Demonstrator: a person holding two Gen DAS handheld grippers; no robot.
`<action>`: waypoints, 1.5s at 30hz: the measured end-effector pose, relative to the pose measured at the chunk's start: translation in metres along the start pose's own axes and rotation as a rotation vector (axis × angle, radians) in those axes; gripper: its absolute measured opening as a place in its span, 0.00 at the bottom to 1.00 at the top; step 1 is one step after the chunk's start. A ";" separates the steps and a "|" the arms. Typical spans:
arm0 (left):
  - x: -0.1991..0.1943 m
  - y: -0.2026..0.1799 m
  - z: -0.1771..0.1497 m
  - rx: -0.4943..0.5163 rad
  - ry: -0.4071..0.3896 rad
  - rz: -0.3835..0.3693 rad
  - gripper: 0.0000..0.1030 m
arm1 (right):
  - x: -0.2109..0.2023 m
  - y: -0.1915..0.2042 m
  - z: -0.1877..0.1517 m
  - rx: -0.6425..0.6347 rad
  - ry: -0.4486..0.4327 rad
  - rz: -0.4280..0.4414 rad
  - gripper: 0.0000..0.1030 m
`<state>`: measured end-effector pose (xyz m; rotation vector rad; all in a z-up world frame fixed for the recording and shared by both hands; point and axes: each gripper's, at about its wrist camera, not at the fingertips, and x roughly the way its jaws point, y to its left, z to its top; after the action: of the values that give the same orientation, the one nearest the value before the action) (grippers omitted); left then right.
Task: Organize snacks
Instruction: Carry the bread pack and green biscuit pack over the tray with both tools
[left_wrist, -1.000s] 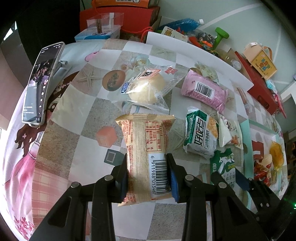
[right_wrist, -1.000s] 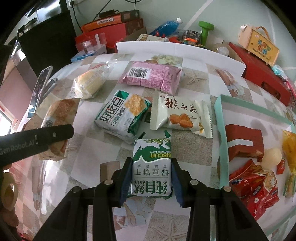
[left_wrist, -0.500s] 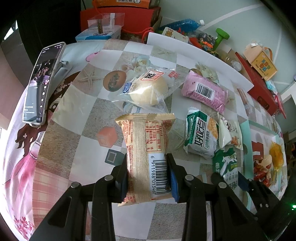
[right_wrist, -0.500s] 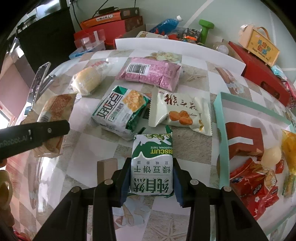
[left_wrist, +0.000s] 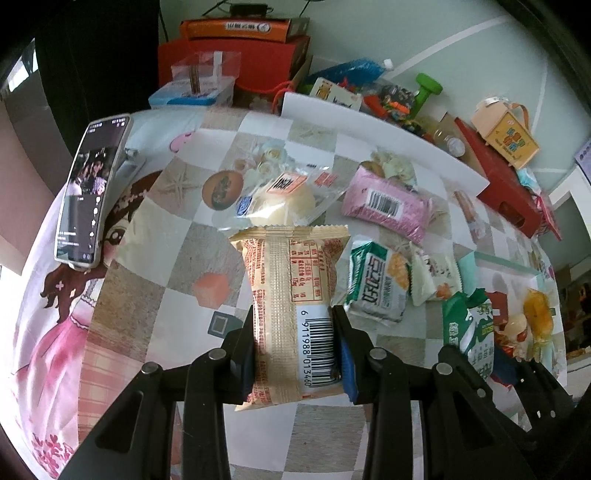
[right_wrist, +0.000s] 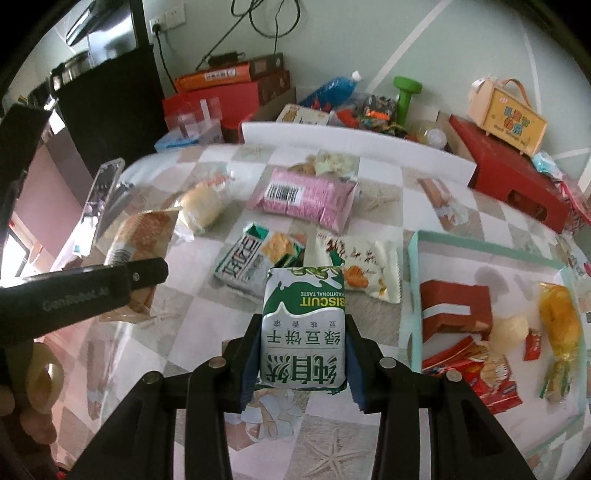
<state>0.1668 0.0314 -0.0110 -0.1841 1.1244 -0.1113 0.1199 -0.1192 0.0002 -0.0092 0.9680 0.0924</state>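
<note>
A pale green wall (right_wrist: 424, 40) with thin white lines is standing at the far side, cables (right_wrist: 266, 22) hanging down it from a socket. Daylight is coming in at the left edge. A dark cabinet (right_wrist: 107, 107) is standing far left behind the checkered surface (left_wrist: 173, 266).

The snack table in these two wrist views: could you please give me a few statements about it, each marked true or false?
1. The left gripper is clamped on a tan barcoded packet. True.
2. The right gripper is empty. False: it grips a green biscuit pack.
3. The pink packet lies inside the green-rimmed tray. False: it lies on the tablecloth outside it.
4. A phone stands propped at the table's left edge. True.
</note>
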 end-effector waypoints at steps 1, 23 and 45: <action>-0.002 -0.002 0.001 0.003 -0.004 -0.003 0.37 | -0.002 -0.002 0.001 0.005 -0.006 -0.002 0.41; -0.016 -0.091 -0.003 0.190 -0.008 -0.084 0.37 | -0.048 -0.144 -0.008 0.338 -0.079 -0.158 0.41; 0.010 -0.257 -0.025 0.505 0.104 -0.199 0.37 | -0.074 -0.258 -0.060 0.642 -0.057 -0.250 0.41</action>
<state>0.1497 -0.2241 0.0216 0.1634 1.1450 -0.5797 0.0497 -0.3843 0.0182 0.4592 0.8975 -0.4478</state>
